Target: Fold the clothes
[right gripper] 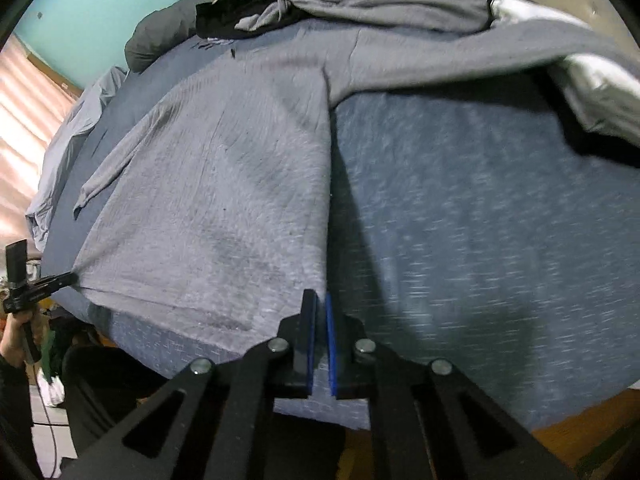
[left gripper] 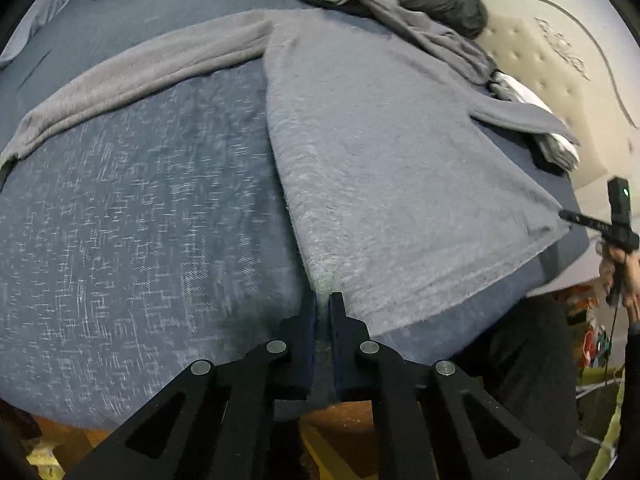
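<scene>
So the sweater is spread flat on the bed, hem toward me, one sleeve out to the left and the other to the right. My left gripper has the hem's left corner, my right gripper the right corner. Behind the sweater there's a pile of clothes and a pillow; the folded stack sits under the right sleeve.

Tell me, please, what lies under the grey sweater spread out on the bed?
The grey sweater lies on a blue bedspread, which shows on every side of it. What the bedspread looks like directly beneath the sweater's body is covered and cannot be seen.
</scene>
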Demonstrator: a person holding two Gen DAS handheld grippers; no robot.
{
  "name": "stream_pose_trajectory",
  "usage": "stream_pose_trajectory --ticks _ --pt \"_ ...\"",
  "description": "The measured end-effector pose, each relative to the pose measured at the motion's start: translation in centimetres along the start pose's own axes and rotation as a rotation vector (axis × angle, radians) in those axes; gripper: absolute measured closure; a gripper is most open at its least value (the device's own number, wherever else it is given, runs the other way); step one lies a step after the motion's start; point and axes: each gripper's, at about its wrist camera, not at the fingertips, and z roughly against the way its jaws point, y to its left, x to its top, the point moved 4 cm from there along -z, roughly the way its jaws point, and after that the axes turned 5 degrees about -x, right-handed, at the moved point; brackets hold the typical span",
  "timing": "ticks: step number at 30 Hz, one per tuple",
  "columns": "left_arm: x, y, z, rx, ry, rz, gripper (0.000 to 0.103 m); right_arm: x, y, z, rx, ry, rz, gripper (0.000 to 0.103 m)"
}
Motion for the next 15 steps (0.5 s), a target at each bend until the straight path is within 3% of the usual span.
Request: stream_pose_trajectory --ticks 6,15 --pt "-1.6 -1.1 -1.5 -0.010 0.039 -0.005 0.097 -2.6 -1.5 -1.7 -0.022 0.024 -0.028 0.099" --pt "-2.9 0.1 -4.0 0.054 0.100 0.015 0.094 -5.0 -2.0 -5.4 -0.016 0.049 -0.068 0.097"
